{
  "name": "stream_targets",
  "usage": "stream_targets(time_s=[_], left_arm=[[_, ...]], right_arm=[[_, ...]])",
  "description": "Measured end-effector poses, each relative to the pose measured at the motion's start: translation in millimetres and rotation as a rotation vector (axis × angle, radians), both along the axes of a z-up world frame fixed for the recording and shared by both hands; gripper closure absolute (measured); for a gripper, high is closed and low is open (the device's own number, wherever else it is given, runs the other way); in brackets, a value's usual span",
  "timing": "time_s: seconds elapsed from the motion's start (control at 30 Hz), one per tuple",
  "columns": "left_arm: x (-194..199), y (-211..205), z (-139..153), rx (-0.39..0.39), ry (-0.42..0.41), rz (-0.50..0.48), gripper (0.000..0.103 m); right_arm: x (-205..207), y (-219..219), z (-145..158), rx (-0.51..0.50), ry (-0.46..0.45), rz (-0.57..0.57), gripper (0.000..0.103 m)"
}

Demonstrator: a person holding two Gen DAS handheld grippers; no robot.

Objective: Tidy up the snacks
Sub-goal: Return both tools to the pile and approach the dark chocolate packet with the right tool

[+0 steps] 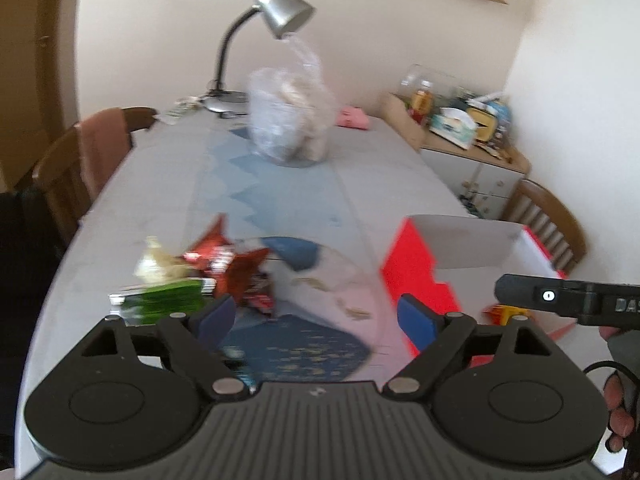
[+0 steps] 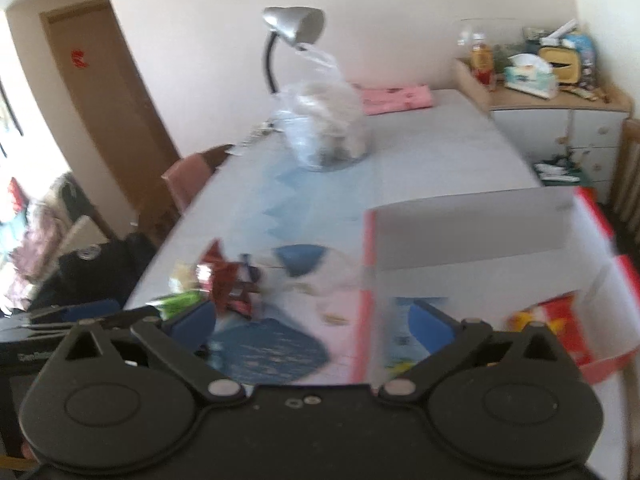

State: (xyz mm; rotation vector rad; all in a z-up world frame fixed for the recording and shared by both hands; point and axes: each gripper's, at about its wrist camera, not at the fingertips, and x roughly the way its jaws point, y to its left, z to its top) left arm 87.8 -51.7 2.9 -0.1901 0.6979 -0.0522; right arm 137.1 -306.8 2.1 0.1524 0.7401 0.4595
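Both views are smeared by motion, so the snacks point(image 1: 208, 276) near the left edge of the table point(image 1: 380, 176) read only as a loose heap: red foil wrappers, a green packet and something pale, with no labels I can make out. A clear plastic sheet or lid, I think, lies just right of them over the blue patterned mat point(image 1: 296, 348), but the blur keeps me from being sure. My own gripper bodies fill the bottom of each view and hide the nearest strip of table. My left gripper point(image 1: 316, 318) has its blue pads point(image 1: 416, 320) spread wide with nothing between them; it hangs above the mat, just beside the heap and touching none of it. My right gripper point(image 2: 314, 322) is also spread as wide as it goes and carries nothing, its right pad over the near wall of the red and white box point(image 2: 472, 224). A red and yellow packet point(image 2: 556, 320) lies inside that box, partly hidden by my gripper's arm. The box sits at the right edge of the table, touching the mat's side. The middle of the table beyond is bare up to a knotted clear bag point(image 1: 288, 120) and a silver desk lamp point(image 1: 276, 12) at the far end. Chairs stand close along both long sides.
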Motion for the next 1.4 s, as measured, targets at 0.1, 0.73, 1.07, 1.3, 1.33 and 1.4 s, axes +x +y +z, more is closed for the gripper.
stream_targets(time_s=[0.1, 0.73, 1.07, 1.3, 1.33, 1.4], left_arm=[[-4, 32, -2, 0.008, 0.003, 0.031, 0.014], [34, 150, -34, 0.119, 0.059, -0.090, 0.014], [58, 145, -71, 0.057, 0.161, -0.144, 0.015], [70, 126, -93, 0.026, 0.261, -0.222, 0.015], [73, 126, -97, 0.004, 0.282, -0.203, 0.015], [82, 124, -107, -0.039, 0.336, -0.166, 0.016]], right_arm=[[-2, 26, -4, 0.003, -0.001, 0.027, 0.000], [2, 173, -60, -0.275, 0.051, 0.103, 0.004], [5, 204, -89, -0.372, 0.111, 0.192, 0.010], [15, 207, -102, -0.389, 0.145, 0.224, 0.017], [16, 207, -104, -0.386, 0.151, 0.228, 0.017], [17, 208, -106, -0.388, 0.159, 0.238, 0.019]])
